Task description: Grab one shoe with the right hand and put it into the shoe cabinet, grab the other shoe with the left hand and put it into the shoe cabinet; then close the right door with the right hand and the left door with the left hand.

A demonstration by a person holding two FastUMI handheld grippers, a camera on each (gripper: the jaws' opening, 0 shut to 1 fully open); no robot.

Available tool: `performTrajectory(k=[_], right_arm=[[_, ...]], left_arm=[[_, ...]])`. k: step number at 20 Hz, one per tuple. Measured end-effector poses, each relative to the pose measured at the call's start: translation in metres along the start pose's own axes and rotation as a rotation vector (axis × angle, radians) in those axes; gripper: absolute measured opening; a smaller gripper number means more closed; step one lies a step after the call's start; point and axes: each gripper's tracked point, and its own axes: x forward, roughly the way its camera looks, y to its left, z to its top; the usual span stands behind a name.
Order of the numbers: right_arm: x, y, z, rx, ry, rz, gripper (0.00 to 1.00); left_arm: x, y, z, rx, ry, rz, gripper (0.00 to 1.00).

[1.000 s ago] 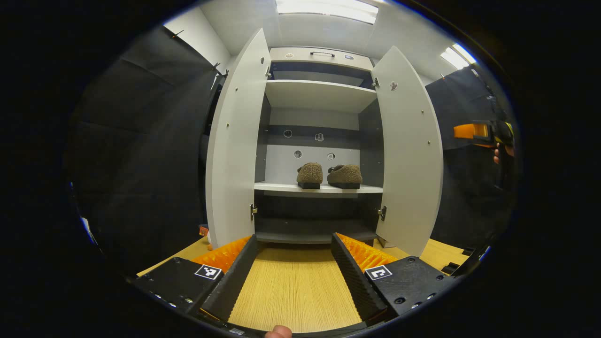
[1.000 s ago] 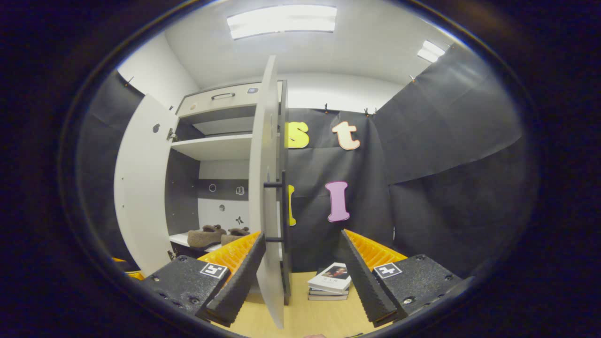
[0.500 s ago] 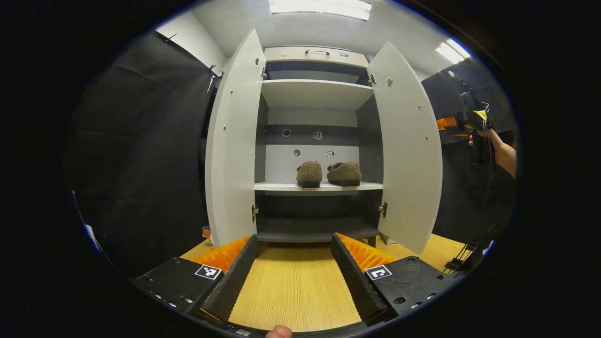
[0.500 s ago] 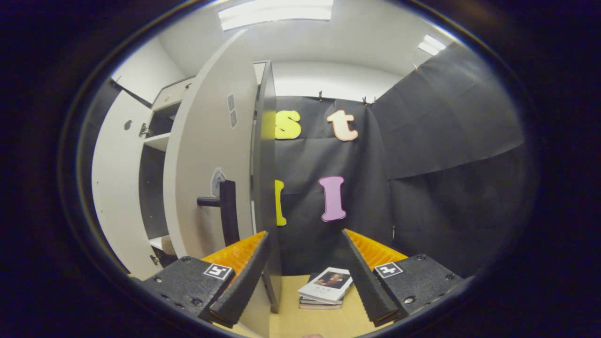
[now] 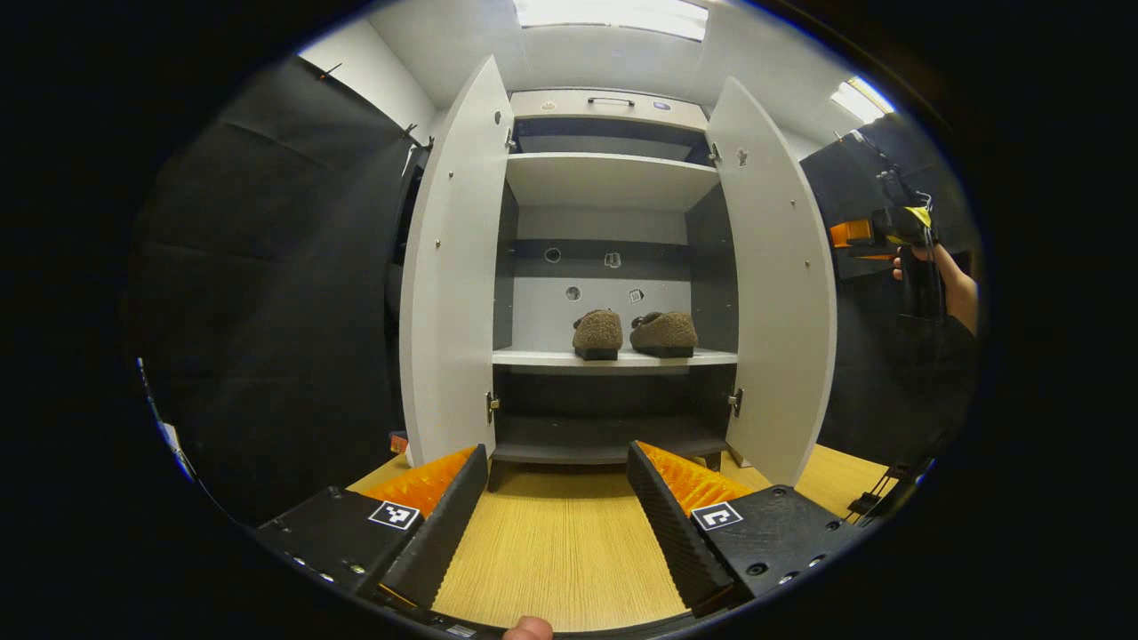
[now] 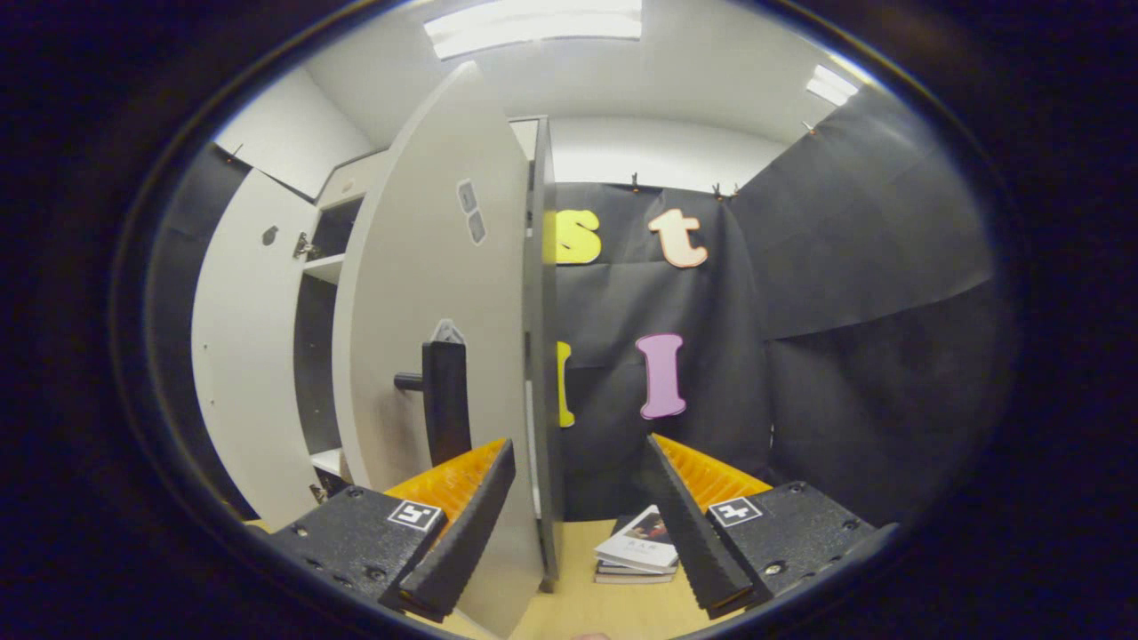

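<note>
With both fuzzy brown shoes (image 5: 634,331) on the grey cabinet's shelf (image 5: 613,358), the empty, spread right gripper (image 6: 576,524) must push the pale right door (image 6: 427,293) shut.

Two shoes (image 5: 634,331) side by side on cabinet's middle shelf (image 5: 613,358) (between both doors).

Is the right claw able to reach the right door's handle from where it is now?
Probably yes: the right claw is open beside the right door, and nothing stands between it and the handle.
</note>
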Motion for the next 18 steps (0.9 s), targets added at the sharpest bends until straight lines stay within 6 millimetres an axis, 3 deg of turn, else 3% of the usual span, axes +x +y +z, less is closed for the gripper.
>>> performTrajectory(k=[3,10,13,18], right_arm=[[0.014,0.038,-0.002,-0.023,-0.002,0.066,0.91],[0.066,0.120,-0.016,0.011,0.005,0.183,0.95],[0.073,0.125,-0.011,-0.022,-0.015,0.158,0.96],[0.039,0.119,0.000,-0.003,-0.051,0.159,0.96]], left_arm=[[0.000,0.008,-0.001,0.007,0.004,0.018,0.95],[0.002,0.024,-0.004,0.015,0.010,0.046,0.95],[0.002,0.020,-0.003,0.004,0.012,0.038,0.95],[0.000,0.016,-0.003,0.001,0.018,0.027,0.95]])
